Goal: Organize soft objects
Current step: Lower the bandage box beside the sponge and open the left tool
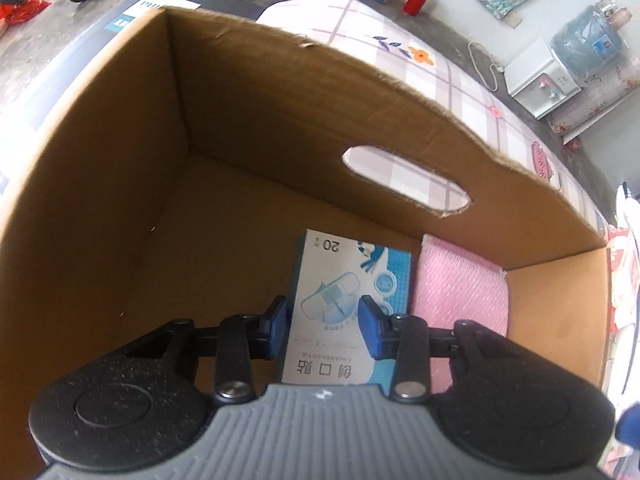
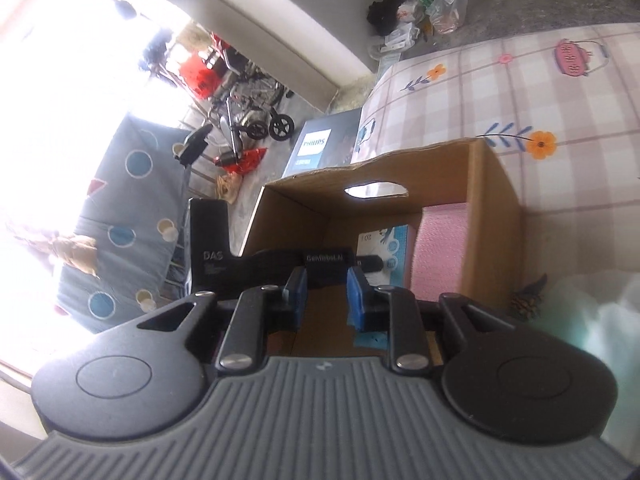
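Observation:
A cardboard box point(image 1: 120, 184) with a handle slot stands on a checked bed sheet point(image 1: 480, 112). On its floor lie a blue-and-white bandage carton point(image 1: 352, 280) and, beside it on the right, a pink cloth point(image 1: 464, 288). My left gripper point(image 1: 324, 320) is down inside the box, its blue pads on either side of the carton; I cannot tell whether they touch it. My right gripper point(image 2: 326, 292) is open and empty, hovering outside the box's near wall. From there I see the box point(image 2: 496, 216), the carton point(image 2: 384, 244), the pink cloth point(image 2: 440, 240) and the left gripper's black body point(image 2: 256, 260).
A dark Philips box point(image 2: 320, 148) lies behind the cardboard box. A pinecone point(image 2: 526, 300) and a white soft item point(image 2: 592, 312) lie on the sheet at the right. A wheelchair point(image 2: 248, 108), bags and a water dispenser point(image 1: 544, 76) stand on the floor.

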Available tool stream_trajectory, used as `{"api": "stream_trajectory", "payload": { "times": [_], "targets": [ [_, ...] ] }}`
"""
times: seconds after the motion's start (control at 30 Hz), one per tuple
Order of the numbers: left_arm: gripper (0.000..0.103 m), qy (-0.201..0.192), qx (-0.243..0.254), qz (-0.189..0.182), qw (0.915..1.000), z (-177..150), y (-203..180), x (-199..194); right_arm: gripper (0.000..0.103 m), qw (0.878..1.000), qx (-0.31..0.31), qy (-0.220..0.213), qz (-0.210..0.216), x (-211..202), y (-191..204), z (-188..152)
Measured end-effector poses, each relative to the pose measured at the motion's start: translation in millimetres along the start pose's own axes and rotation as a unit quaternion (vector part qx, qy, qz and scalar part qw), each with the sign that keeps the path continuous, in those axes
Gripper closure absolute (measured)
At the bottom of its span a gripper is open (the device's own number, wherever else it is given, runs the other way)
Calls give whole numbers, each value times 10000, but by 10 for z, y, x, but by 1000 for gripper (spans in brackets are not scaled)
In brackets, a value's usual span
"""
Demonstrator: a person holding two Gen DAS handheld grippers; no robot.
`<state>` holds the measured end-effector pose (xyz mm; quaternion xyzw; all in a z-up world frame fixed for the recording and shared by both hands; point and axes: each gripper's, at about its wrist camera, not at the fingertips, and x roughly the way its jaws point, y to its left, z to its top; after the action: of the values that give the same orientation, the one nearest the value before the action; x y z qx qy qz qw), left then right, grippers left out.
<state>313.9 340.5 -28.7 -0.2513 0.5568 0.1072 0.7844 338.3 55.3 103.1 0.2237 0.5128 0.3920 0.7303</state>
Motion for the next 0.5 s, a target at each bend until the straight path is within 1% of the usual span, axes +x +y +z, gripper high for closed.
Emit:
{"api": "stream_trajectory", "payload": {
  "times": [0.17,0.3,0.5],
  "targets": [
    [64,-123,64,1,9999,37,-81,41,81,9999,68,-104,-9,-191,-102,-63],
    [63,-243,116,68,9996,53,-136,53,81,9999,74,-127,-13,-252,-125,-118],
    [63,-355,34,78,9993,76,-138,56,81,9999,59,-136,-14,-276,-116,-199]
  ]
}}
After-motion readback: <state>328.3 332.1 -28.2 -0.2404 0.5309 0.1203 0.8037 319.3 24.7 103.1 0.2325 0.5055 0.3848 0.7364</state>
